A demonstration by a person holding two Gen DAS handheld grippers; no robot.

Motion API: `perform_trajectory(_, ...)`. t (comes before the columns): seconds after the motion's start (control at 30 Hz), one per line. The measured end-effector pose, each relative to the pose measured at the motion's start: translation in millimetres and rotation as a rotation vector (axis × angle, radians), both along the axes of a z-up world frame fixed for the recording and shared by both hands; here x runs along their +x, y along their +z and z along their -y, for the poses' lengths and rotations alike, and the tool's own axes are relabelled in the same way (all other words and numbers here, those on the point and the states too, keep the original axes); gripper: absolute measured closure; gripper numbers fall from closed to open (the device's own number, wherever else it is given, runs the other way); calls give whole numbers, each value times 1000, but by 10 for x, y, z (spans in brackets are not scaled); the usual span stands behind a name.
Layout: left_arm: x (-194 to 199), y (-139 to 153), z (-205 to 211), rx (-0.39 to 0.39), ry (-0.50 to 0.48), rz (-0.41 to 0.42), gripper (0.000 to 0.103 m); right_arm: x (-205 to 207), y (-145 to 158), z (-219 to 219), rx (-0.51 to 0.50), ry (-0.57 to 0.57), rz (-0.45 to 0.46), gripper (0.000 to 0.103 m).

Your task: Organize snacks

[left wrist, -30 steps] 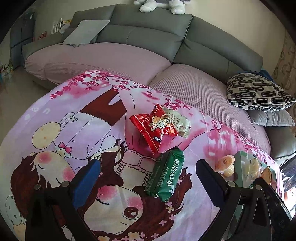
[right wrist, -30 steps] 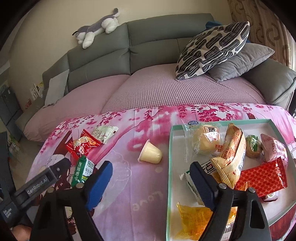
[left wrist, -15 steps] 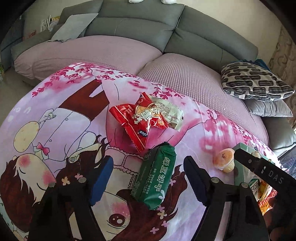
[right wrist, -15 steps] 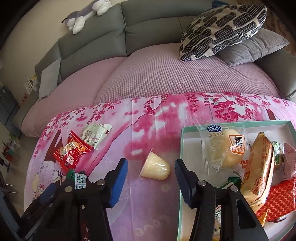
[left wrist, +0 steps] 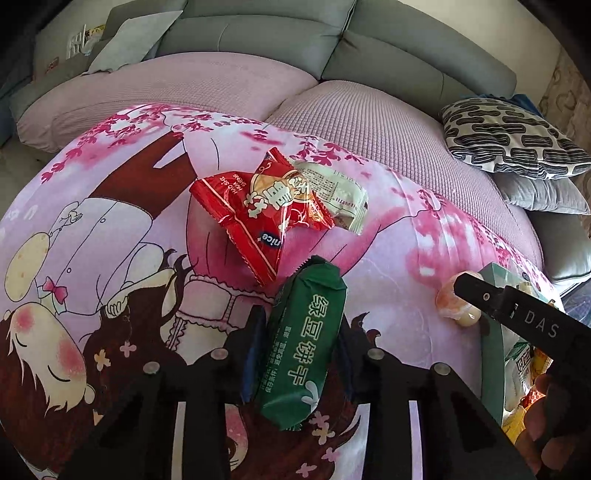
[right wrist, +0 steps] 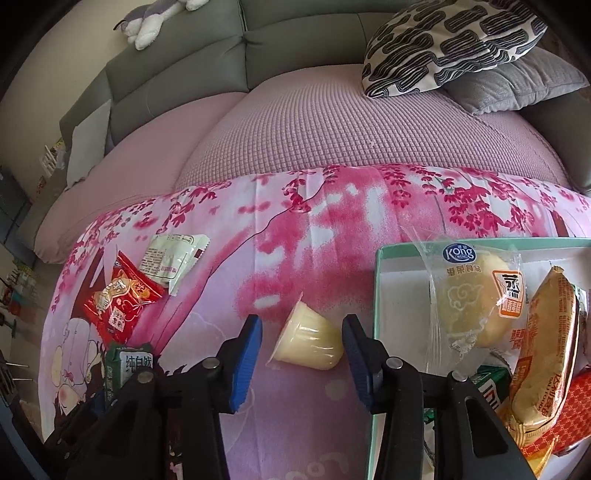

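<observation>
Left wrist view: the left gripper [left wrist: 299,354] has its jaws closing on a green biscuit packet [left wrist: 303,343] that lies lengthwise between them on a pink cartoon-print blanket [left wrist: 110,229], both blue pads [left wrist: 249,360] already against the packet's sides. Just beyond the packet's far end lies a red snack packet [left wrist: 258,218], overlapped at its right edge by a pale white-green packet [left wrist: 334,194]. To the right, a jelly cup [left wrist: 456,301] lies on its side on the blanket, partly hidden by the black body of the right gripper [left wrist: 524,321]. Behind the cup is the green wall of a snack tray [left wrist: 493,354]. A grey sofa [left wrist: 258,33] and a black-and-white patterned cushion [left wrist: 509,136] fill the far background.

Right wrist view: the right gripper [right wrist: 302,347] straddles the pale yellow jelly cup [right wrist: 308,341], tipped on its side with its rim to the left. The jaws are closing. The right pad sits at the cup's base; a gap remains at the left pad. Immediately right is the tray [right wrist: 380,295], holding a clear-wrapped bun [right wrist: 472,299], an orange packet [right wrist: 546,354] and other snacks. At far left lie the red packet [right wrist: 120,299], the pale packet [right wrist: 171,258] and the green packet's end [right wrist: 127,369]. A plush toy [right wrist: 155,18] rests on the sofa back.
</observation>
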State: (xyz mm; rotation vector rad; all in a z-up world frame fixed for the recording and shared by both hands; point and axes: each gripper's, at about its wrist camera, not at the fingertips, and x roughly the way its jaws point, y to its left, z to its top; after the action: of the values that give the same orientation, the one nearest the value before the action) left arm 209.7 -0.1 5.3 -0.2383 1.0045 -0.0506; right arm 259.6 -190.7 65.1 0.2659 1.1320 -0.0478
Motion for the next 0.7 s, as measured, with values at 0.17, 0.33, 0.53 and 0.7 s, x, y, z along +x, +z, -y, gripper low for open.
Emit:
perform_trajectory(0.17,-1,-14,-20,-11,6,-4,69,14,-60,-24,5,5,-12,58)
perform_trajectory(0.33,6,-25,-25,-15,11,-7,69,36,-99,-51,-2,10,-16,58)
perform_trajectory(0.53,8,-30,-40,-22,17,-8,69,80,-155,-143,-29,31,-22,59)
perform_trajectory(0.7,-10,-17,-41,-24,26,-7,71,62,-135,-119,-14,37,-20,61)
